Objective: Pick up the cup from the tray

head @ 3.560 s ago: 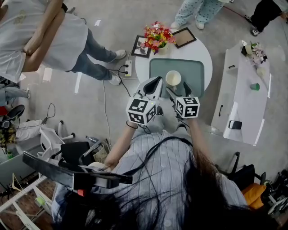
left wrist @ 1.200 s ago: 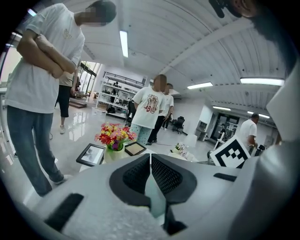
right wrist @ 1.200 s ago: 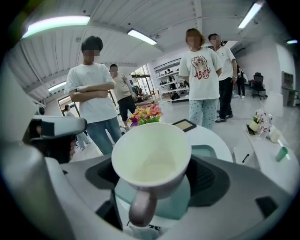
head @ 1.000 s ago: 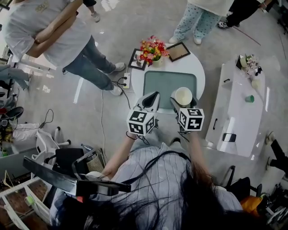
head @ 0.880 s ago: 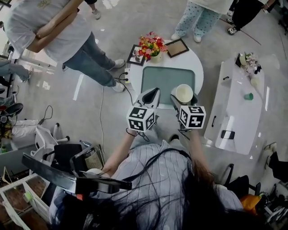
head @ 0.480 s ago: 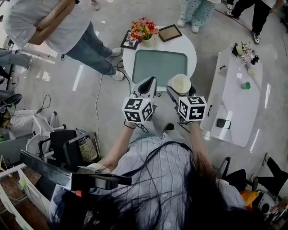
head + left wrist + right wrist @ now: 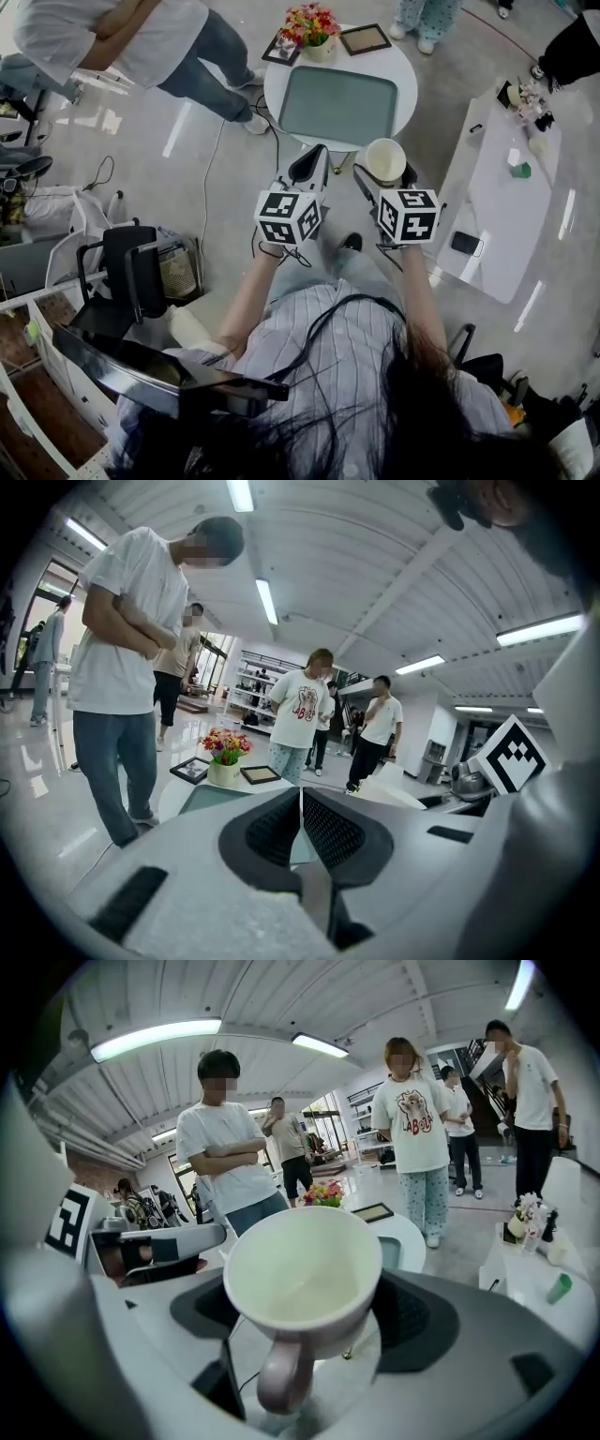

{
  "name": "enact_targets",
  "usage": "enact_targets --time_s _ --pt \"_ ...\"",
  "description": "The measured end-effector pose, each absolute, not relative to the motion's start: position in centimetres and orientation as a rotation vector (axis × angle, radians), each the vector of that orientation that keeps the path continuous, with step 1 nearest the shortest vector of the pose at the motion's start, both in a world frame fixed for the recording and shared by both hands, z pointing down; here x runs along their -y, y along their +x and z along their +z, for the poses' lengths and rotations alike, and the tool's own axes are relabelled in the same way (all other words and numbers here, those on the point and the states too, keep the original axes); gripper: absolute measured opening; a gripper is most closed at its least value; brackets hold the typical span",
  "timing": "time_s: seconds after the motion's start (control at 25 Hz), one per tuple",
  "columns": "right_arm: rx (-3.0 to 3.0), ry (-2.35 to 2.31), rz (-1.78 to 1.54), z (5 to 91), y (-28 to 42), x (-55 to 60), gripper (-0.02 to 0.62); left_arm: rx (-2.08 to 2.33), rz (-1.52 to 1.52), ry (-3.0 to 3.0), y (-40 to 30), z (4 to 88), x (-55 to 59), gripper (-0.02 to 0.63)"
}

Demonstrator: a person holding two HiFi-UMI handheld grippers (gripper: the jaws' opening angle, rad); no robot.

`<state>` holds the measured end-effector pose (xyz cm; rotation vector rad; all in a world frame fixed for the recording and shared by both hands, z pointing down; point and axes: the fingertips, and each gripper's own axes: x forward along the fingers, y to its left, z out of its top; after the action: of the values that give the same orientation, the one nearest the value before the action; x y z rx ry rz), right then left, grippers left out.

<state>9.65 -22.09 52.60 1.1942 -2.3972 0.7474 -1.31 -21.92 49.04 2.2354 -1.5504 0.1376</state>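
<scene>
A white cup with a pink handle is held in the air, clear of the table. My right gripper is shut on it, its black pads against both sides of the cup. The cup stands upright and looks empty inside. The grey-green tray lies bare on the round white table, further ahead. My left gripper hangs beside the right one, shut, its ribbed pads pressed together with nothing between them.
A flower pot and two picture frames stand at the table's far edge. A white side table with small items is on the right. Several people stand around; a chair and cables are on the left floor.
The cup has come up off the tray in my right gripper and drawn back towards the body. Both grippers now sit well short of the table, and the tray is bare.
</scene>
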Motion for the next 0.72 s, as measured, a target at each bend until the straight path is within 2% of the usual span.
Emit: enact_targets --time_s 0.48,0.72 --pt "2.437 1.230 0.773 50.9 8.2 18.0 0.402 1.515 0.160 2.260 -1.9 48.4 16.4 0.015" --pt "2.429 1.272 0.788 50.3 6.0 14.4 0.402 1.486 0.153 2.261 -4.4 48.5 12.7 0.015"
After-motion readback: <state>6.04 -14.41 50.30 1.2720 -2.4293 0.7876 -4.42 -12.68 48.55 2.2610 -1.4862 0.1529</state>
